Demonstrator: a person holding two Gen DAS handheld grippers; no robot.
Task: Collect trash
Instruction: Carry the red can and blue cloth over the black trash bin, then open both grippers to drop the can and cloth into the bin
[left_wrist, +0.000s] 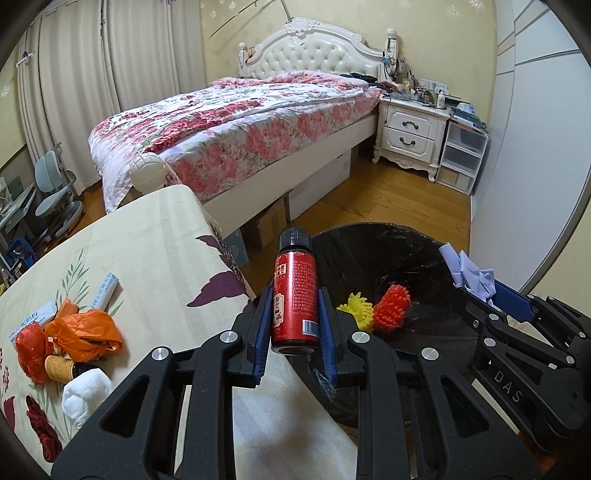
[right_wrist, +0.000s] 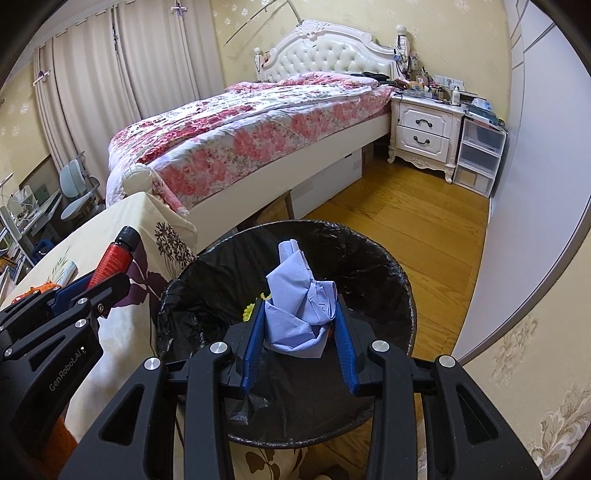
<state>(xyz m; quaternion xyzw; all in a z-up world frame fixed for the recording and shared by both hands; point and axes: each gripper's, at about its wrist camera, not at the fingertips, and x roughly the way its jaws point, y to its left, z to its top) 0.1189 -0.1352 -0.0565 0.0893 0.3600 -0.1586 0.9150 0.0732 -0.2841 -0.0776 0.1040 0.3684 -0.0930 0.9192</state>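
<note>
My left gripper (left_wrist: 293, 314) is clamped on the red bottle (left_wrist: 295, 295), which sticks out past the fingertips just short of the bin's (left_wrist: 388, 236) near rim; letting go here could bounce it off the rim or onto the tablecloth (left_wrist: 147, 240). My right gripper (right_wrist: 300, 325) pinches the crumpled blue paper (right_wrist: 299, 314) over the bin mouth, so that drop looks safe, though light paper may drift. The bin floor beneath the fingers is dark and hard to read, and more trash (left_wrist: 81, 332) sits left of my left fingers.
</note>
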